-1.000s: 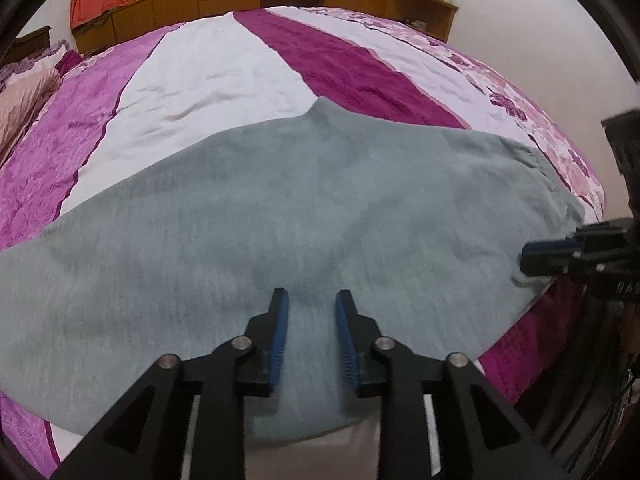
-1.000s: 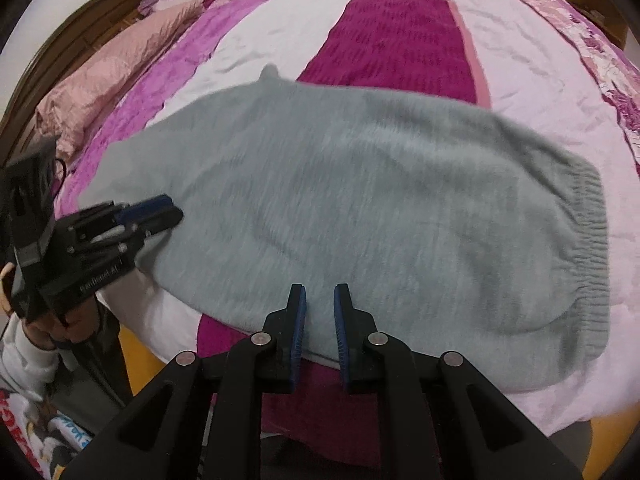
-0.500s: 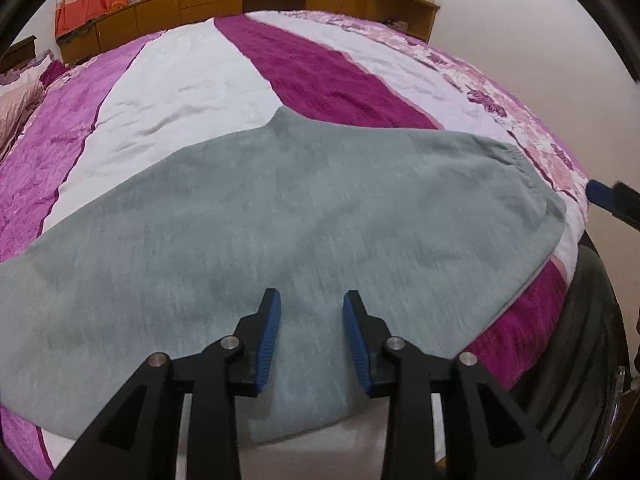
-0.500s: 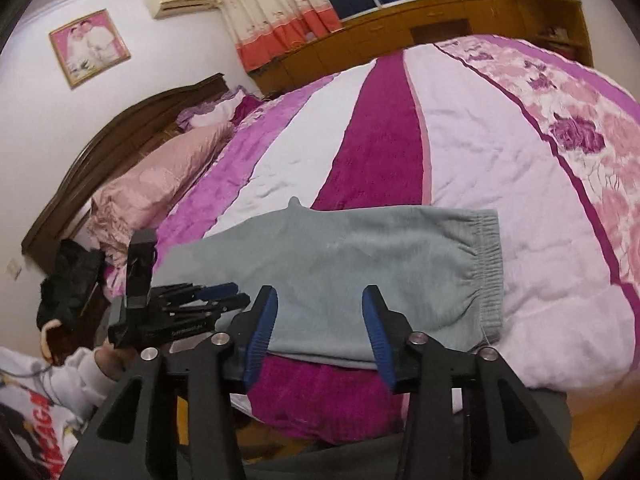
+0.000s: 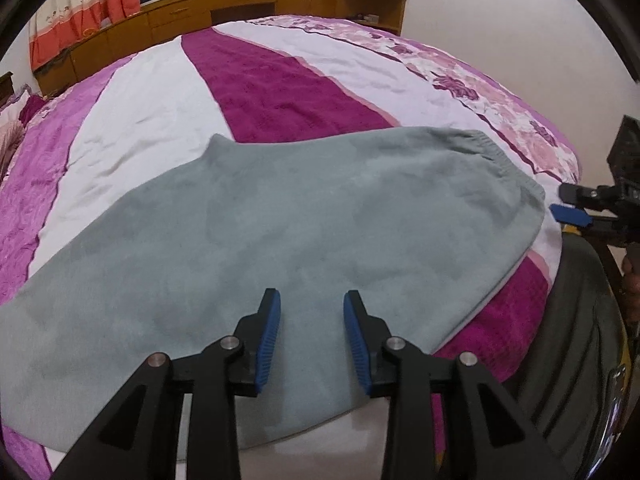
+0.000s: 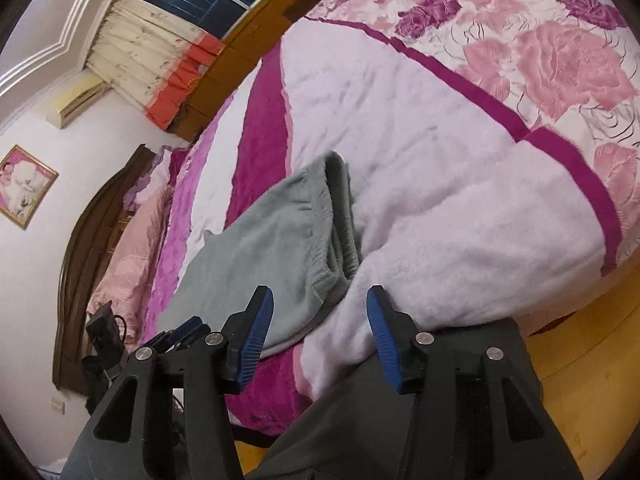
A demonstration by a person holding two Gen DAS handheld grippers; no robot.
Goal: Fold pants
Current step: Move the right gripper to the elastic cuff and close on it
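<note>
In the left wrist view, the left hand-held gripper (image 5: 311, 332) hovers at 6 o'clock over the near edge of the grey pants (image 5: 280, 232), its blue pads partly apart with nothing between them. The pants lie flat across the striped bedspread (image 5: 280, 76), running from 8 o'clock to the elastic waistband (image 5: 500, 160) at 2 o'clock. The right hand-held gripper (image 5: 572, 208) shows at 3 o'clock, just beyond the waistband.

In the right wrist view, that right gripper's jaws are opening, empty, above the bed's edge at 6 o'clock; the waistband lies just ahead of them. Farther off, wooden cabinets (image 5: 240, 4) and orange-trimmed curtains (image 5: 84, 12) stand at 11 to 12 o'clock.
</note>
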